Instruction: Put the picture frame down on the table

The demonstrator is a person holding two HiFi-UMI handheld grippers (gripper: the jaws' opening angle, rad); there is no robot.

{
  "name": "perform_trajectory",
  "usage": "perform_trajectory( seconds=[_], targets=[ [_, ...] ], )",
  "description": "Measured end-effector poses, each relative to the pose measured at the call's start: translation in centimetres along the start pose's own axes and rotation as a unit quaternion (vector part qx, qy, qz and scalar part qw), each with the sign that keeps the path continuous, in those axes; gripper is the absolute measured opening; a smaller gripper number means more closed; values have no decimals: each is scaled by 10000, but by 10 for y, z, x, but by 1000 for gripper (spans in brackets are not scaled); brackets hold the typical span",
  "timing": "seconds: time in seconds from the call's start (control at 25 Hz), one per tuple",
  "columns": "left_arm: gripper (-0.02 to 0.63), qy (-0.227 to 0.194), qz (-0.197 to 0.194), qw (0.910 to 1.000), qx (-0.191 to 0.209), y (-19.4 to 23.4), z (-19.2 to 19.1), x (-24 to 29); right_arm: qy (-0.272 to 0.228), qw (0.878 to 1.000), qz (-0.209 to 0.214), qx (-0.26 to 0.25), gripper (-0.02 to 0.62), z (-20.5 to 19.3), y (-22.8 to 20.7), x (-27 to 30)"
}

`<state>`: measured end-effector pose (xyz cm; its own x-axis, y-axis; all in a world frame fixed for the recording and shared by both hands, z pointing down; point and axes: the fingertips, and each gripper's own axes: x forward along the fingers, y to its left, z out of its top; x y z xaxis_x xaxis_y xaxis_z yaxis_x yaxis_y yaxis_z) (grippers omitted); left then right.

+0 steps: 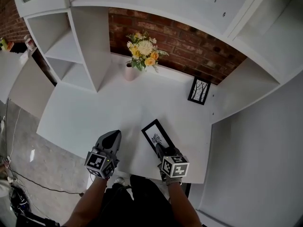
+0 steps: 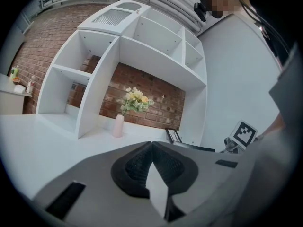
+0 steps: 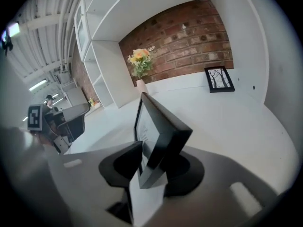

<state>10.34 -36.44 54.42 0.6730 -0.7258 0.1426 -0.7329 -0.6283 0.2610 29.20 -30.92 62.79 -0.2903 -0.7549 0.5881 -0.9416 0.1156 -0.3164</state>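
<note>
Brickwork [image 1: 189, 46] backs the white desk [image 1: 94, 112]; right gripper [image 1: 160, 149] clamps picture frame [image 1: 155, 135] at five o'clock; left gripper [image 1: 113, 135] closed, empty.

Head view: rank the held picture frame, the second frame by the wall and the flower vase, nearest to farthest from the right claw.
1. Held picture frame: clamped in the right claw, front of table.
2. Second frame: leaning at the brick wall, back right.
3. Flower vase: back, left of centre.
</note>
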Motion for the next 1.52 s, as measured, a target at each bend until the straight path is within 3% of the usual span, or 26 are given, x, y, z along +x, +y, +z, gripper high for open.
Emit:
perform_trajectory(
  seconds=[0.36, 1.16, 1.52],
  targets=[
    [2, -60, 199, 9998, -16, 9, 5, 3, 230, 9987, -447, 69, 233, 0, -27, 13],
    [2, -103, 545, 9984, -118, 34, 5, -5, 727, 9960, -310, 409, 307, 5, -41, 34],
    [2, -141, 578, 9981, -144, 37, 9, 0, 951, 9919, -647, 534, 356, 3, -48, 37]
  ],
)
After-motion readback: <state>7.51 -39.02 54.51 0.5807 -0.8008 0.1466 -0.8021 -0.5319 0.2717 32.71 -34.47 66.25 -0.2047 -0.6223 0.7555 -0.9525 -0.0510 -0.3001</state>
